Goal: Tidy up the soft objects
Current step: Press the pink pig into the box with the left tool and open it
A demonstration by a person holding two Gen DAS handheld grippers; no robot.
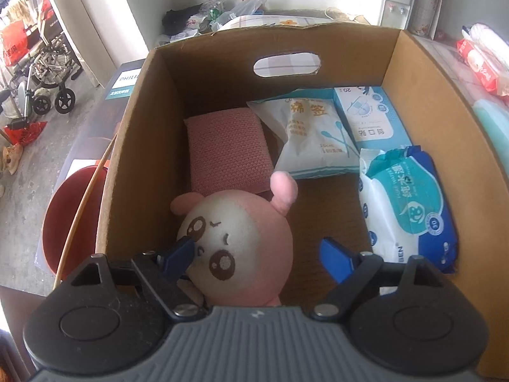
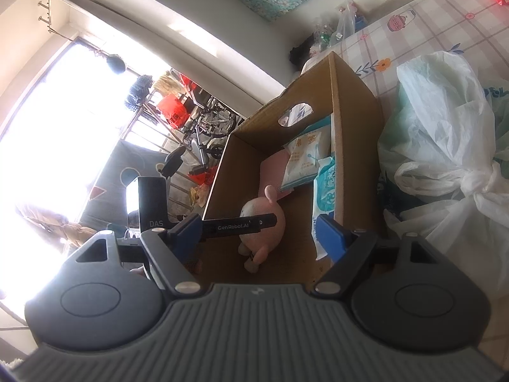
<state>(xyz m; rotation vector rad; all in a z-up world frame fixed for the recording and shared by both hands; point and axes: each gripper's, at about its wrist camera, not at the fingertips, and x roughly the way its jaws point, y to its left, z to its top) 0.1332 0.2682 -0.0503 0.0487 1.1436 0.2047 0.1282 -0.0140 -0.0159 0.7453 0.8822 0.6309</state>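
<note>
A pink and white plush animal point(image 1: 241, 238) lies in the near left of an open cardboard box point(image 1: 222, 51). My left gripper point(image 1: 257, 243) hangs open over it: the left finger rests by its face, the right finger stands clear of it. Also in the box are a pink knitted pad point(image 1: 226, 149), a cotton swab packet point(image 1: 311, 137), a blue mask box point(image 1: 369, 111) and a wet wipes pack point(image 1: 410, 210). My right gripper point(image 2: 257, 221) is open and holds nothing, outside the box point(image 2: 353, 146) at its near end. From there the plush point(image 2: 264, 222) shows behind the left gripper's black body point(image 2: 241, 224).
White plastic bags point(image 2: 445, 165) lie on the checked tablecloth point(image 2: 413, 31) right of the box. A red basin point(image 1: 73, 216) sits on the floor to its left, with a wheelchair point(image 1: 44, 73) further off. A red tissue pack point(image 1: 480, 60) lies at the far right.
</note>
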